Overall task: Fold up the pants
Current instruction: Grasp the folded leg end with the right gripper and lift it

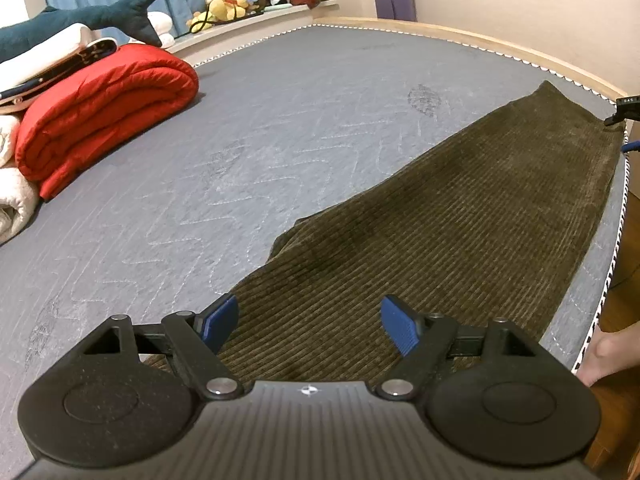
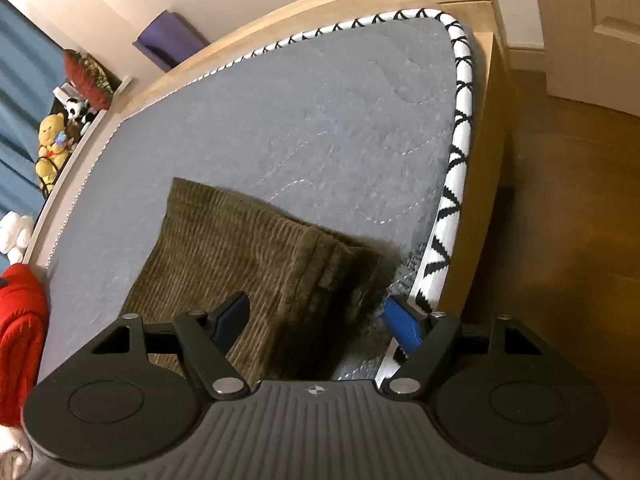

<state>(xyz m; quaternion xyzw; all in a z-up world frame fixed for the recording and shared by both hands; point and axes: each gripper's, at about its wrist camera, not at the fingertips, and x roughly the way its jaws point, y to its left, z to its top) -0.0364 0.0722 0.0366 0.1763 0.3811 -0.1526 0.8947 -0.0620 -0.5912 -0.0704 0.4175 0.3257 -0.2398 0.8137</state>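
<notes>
Olive-brown corduroy pants (image 1: 460, 232) lie flat along the right side of the grey mattress (image 1: 240, 152), legs stacked one on the other. My left gripper (image 1: 310, 322) hovers open over the near end of the pants, nothing between its blue pads. In the right wrist view the far end of the pants (image 2: 248, 248), with its hem, lies near the mattress corner. My right gripper (image 2: 316, 318) stands open just above that end, straddling the hem edge without pinching it. The right gripper's fingertips (image 1: 618, 120) show at the far right edge of the left wrist view.
A folded red quilt (image 1: 104, 112) and white bedding (image 1: 16, 200) lie at the left. Plush toys (image 1: 236, 0) and a shark plush (image 1: 92, 16) line the far ledge. The mattress edge with black-and-white piping (image 2: 460, 136) and wooden frame (image 2: 486, 128) run right; a person's foot (image 1: 612, 350) stands beside the bed.
</notes>
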